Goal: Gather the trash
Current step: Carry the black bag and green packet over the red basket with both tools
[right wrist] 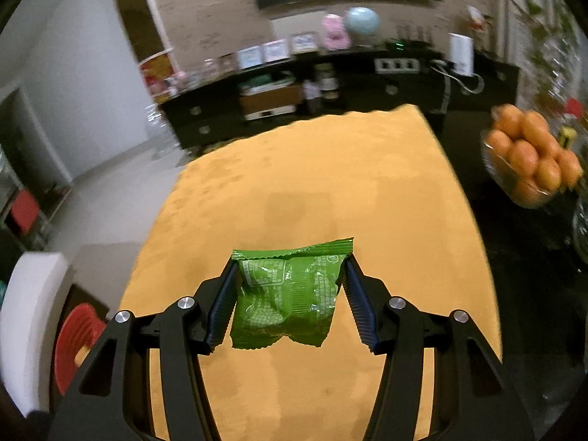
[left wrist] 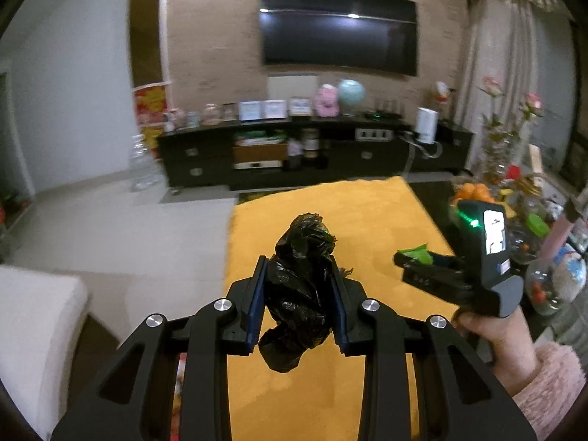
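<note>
Living-room background: a dark TV (left wrist: pixel 339 27) on the far wall above a long black cabinet (left wrist: pixel 316 147), with a yellow cloth (right wrist: pixel 316 191) on the table under both of your grippers.

Your left gripper (left wrist: pixel 298 301) is partly closed, its blue pads pinching a crumpled black bag (left wrist: pixel 299 294) held in the air above the cloth. Your right gripper (right wrist: pixel 290 301), set wider, clamps a green wrapper (right wrist: pixel 290 294) by its sides, also clear of the cloth. To the right, a bowl of oranges (right wrist: pixel 533 161) sits on the dark tabletop.

Both pieces of trash look picked up, and the cloth shows nothing more to gather. What seems left is dropping them in a bin; no bin can be identified for certain.
</note>
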The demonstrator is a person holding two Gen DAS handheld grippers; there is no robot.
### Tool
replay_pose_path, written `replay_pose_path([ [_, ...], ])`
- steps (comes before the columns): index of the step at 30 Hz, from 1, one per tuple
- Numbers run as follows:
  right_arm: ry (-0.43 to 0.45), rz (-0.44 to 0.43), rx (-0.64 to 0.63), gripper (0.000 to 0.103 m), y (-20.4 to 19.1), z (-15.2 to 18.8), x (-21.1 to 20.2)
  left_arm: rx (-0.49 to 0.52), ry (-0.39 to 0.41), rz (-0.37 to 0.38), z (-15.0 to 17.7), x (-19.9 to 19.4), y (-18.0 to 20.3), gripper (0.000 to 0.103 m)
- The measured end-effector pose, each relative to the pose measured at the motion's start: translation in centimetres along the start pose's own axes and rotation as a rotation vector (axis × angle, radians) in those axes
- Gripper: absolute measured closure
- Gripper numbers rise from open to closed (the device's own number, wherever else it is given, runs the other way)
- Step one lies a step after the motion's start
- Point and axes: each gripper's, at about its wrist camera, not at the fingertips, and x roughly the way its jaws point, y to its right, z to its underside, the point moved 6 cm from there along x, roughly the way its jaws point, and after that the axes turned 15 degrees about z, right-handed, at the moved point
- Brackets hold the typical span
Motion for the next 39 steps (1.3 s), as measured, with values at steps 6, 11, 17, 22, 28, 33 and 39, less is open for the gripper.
replay_pose_path([
  [6,0.001,-0.120,-0.112,0.049,-6.4,1.2,-2.0,-0.117,0.029,-0.086,3.3,-3.7,-4.4,0.074],
  [11,0.018,-0.191,-0.211,0.049,-11.3,2.4,-3.8,-0.182,0.048,-0.215,6.2,-5.2,-8.7,0.074],
  [17,-0.015,-0.250,-0.309,0.049,-16.5,4.5,-4.1,-0.242,0.026,-0.352,9.2,-4.8,-14.3,0.074],
  [22,-0.043,-0.293,-0.385,0.049,-20.5,6.3,-3.7,-0.322,-0.018,-0.373,12.3,-3.8,-18.5,0.074],
  [28,-0.074,-0.368,-0.453,0.049,-24.7,7.6,-3.7,-0.375,-0.066,-0.383,15.1,-3.1,-21.5,0.074],
  [33,-0.101,-0.421,-0.519,0.049,-27.7,9.1,-3.8,-0.414,-0.119,-0.373,16.8,-1.9,-22.8,0.074],
  [39,-0.161,-0.467,-0.551,0.049,-29.7,10.7,-3.2,-0.491,-0.177,-0.358,19.3,-1.3,-24.3,0.074],
])
